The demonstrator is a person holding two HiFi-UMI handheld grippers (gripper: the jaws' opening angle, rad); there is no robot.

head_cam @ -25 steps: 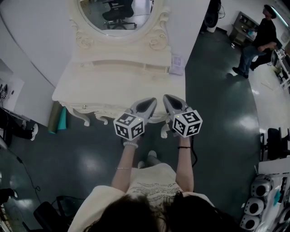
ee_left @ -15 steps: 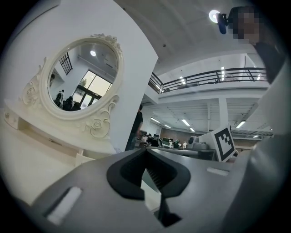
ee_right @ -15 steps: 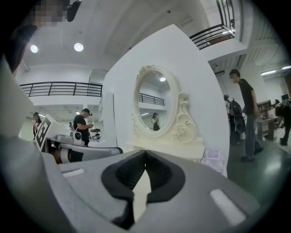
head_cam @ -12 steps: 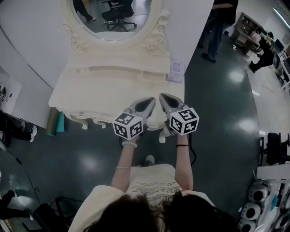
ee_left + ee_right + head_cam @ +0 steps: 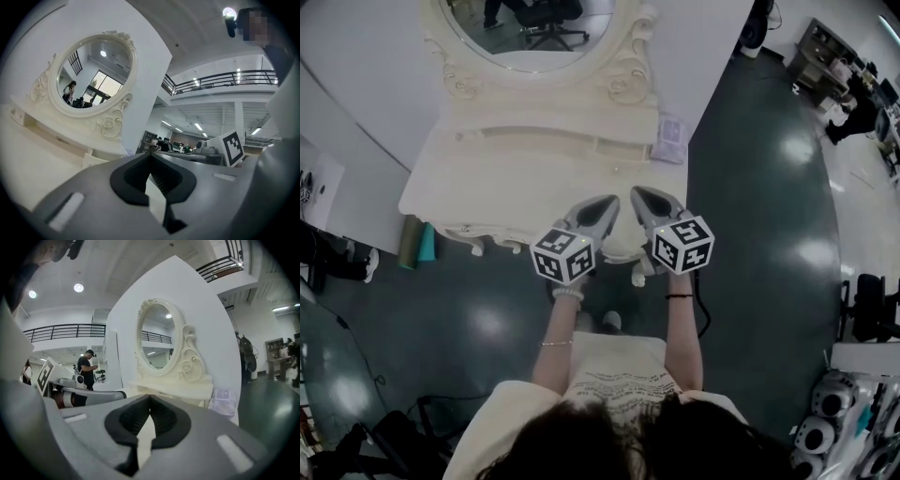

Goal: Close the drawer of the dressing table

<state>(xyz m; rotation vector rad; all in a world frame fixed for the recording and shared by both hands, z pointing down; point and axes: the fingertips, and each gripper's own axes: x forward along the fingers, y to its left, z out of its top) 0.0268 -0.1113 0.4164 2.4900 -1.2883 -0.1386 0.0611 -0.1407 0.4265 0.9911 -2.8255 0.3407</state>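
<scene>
The cream dressing table [image 5: 506, 178] with its oval mirror [image 5: 539, 28] stands against the white wall. My left gripper [image 5: 609, 202] and right gripper [image 5: 639, 193] lie side by side over the middle of the table's front edge, pointing at the mirror. Both are shut with nothing between the jaws. A cream piece of the table front [image 5: 623, 251] juts out just beneath and between them; most of it is hidden by the grippers. The left gripper [image 5: 150, 155] faces the mirror [image 5: 91, 77] across the tabletop. The right gripper [image 5: 150, 397] faces the mirror [image 5: 157, 336] too.
A small lavender pack [image 5: 672, 139] lies at the table's back right corner. A teal roll [image 5: 427, 246] leans by the left leg. Dark floor surrounds the table. Shelves and a seated person [image 5: 853, 103] are at far right, with equipment [image 5: 825, 431] at lower right.
Both grippers have moved a little farther in over the table's front edge, towards the mirror, still shut. A person standing at the back right has left the view.
</scene>
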